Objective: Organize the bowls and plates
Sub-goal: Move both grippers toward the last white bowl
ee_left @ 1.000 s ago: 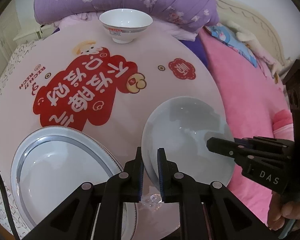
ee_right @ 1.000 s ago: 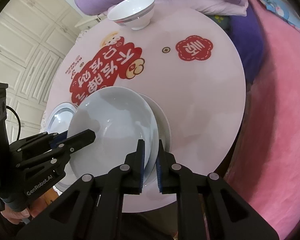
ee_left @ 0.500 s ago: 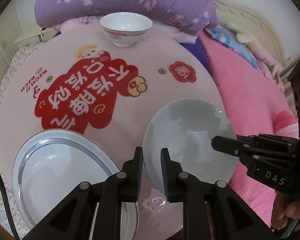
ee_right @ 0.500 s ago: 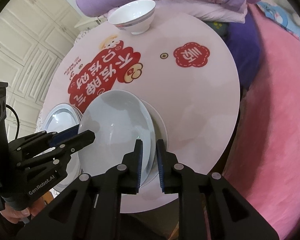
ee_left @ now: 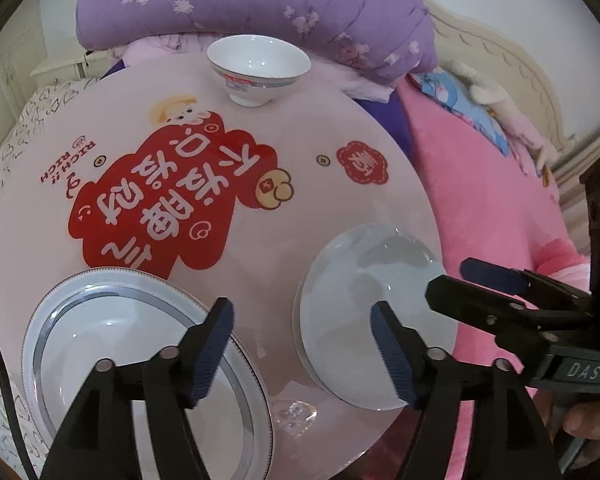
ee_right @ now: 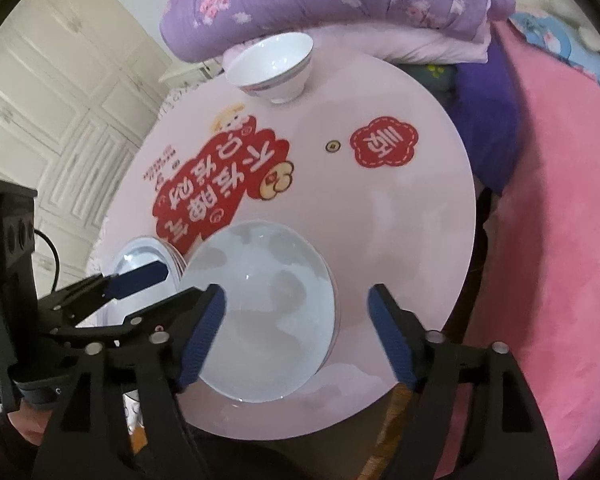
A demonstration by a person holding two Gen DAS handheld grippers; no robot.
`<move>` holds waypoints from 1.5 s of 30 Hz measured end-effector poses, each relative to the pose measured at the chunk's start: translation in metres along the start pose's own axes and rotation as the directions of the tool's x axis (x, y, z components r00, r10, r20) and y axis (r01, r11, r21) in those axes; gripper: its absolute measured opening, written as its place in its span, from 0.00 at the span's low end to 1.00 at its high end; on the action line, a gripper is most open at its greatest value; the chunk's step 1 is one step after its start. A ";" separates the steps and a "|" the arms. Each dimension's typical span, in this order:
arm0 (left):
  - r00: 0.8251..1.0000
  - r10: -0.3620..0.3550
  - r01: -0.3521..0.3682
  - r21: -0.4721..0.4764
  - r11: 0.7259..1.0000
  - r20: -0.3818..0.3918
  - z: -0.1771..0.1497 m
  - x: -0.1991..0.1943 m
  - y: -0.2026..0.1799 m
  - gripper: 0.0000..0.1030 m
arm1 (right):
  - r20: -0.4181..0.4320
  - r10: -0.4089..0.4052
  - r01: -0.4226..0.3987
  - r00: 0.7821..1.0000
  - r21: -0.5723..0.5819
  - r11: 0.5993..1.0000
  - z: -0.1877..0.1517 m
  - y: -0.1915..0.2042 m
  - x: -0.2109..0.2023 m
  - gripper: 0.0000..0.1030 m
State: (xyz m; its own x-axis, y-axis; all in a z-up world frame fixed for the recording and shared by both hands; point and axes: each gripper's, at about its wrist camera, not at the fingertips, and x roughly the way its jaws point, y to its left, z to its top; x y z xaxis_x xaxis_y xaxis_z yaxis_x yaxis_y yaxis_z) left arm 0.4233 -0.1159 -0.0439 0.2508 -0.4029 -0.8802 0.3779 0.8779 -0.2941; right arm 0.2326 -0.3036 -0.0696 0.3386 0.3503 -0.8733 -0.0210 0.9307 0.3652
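While both claws hang spread wide with nothing between their pads, the pale plate (ee_right: pixel 260 312) lies flat on the pink counter (ee_right: pixel 400 216) at its near right edge, seemingly atop a second plate. It sits just ahead of the right claw (ee_right: pixel 296 328), slightly toward that claw's left pad. The left claw (ee_left: pixel 304 344) straddles the gap between this plate and the blue-rimmed plate (ee_left: pixel 112 332) at near left. Farthest off, the small bowl (ee_left: pixel 259 68) stands upright by the purple quilt (ee_left: pixel 260 4). I'd judge it roughly centred, well ahead of either claw.
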 end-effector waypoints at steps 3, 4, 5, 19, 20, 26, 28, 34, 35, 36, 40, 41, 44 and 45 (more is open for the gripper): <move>1.000 -0.009 0.009 -0.030 0.999 0.010 0.007 -0.001 0.007 0.76 | 0.010 0.042 -0.042 0.999 0.035 0.999 0.009 -0.008 0.002 1.00; 1.000 -0.014 0.014 -0.046 0.999 0.010 0.011 -0.001 0.011 0.79 | 0.009 0.051 -0.052 0.999 0.047 0.998 0.012 -0.011 0.003 1.00; 1.000 -0.016 0.017 -0.056 0.998 0.010 0.014 -0.001 0.013 0.84 | 0.011 0.059 -0.060 0.998 0.058 0.997 0.016 -0.013 0.004 1.00; 0.993 0.009 0.021 -0.254 0.967 0.117 0.091 -0.011 0.081 0.91 | 0.082 0.120 -0.130 0.989 0.124 0.984 0.099 -0.037 0.010 1.00; 0.993 0.014 0.019 -0.261 0.965 0.121 0.095 -0.010 0.084 0.91 | 0.084 0.120 -0.130 0.989 0.124 0.984 0.106 -0.038 0.011 1.00; 0.993 0.025 0.011 -0.311 0.950 0.113 0.137 0.009 0.103 0.91 | 0.061 0.109 -0.116 0.992 0.110 0.987 0.154 -0.038 0.033 1.00; 0.995 0.021 0.012 -0.336 0.942 0.094 0.152 0.021 0.109 0.91 | 0.055 0.106 -0.112 0.993 0.113 0.987 0.166 -0.039 0.040 1.00; 0.998 0.038 -0.016 -0.366 0.931 0.054 0.195 0.060 0.124 0.91 | 0.017 0.114 -0.115 0.993 0.112 0.987 0.207 -0.037 0.076 1.00; 0.998 0.048 -0.028 -0.364 0.931 0.046 0.202 0.068 0.124 0.91 | 0.010 0.116 -0.117 0.993 0.110 0.987 0.212 -0.036 0.082 1.00; 0.998 0.056 -0.038 -0.363 0.931 0.038 0.208 0.077 0.125 0.91 | 0.003 0.117 -0.117 0.993 0.107 0.987 0.217 -0.035 0.087 1.00; 0.998 0.056 -0.045 -0.383 0.923 0.017 0.225 0.103 0.130 0.89 | -0.015 0.112 -0.110 0.994 0.098 0.989 0.228 -0.032 0.105 1.00; 0.999 0.053 -0.043 -0.388 0.921 0.014 0.228 0.109 0.131 0.89 | -0.022 0.111 -0.108 0.994 0.097 0.989 0.231 -0.032 0.110 1.00; 0.999 0.046 -0.040 -0.391 0.920 0.005 0.236 0.127 0.133 0.86 | -0.040 0.102 -0.098 0.994 0.090 0.991 0.236 -0.032 0.120 0.99; 0.999 0.043 -0.040 -0.388 0.921 0.001 0.240 0.133 0.133 0.85 | -0.045 0.099 -0.095 0.994 0.088 0.992 0.238 -0.032 0.123 0.97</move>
State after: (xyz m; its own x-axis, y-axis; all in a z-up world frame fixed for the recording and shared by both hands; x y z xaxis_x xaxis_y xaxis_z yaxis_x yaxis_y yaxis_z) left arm 0.7209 -0.1155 -0.1108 0.2675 -0.3645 -0.8920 -0.0081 0.9248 -0.3803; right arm 0.4985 -0.3153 -0.1123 0.2926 0.4449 -0.8464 0.0302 0.8804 0.4733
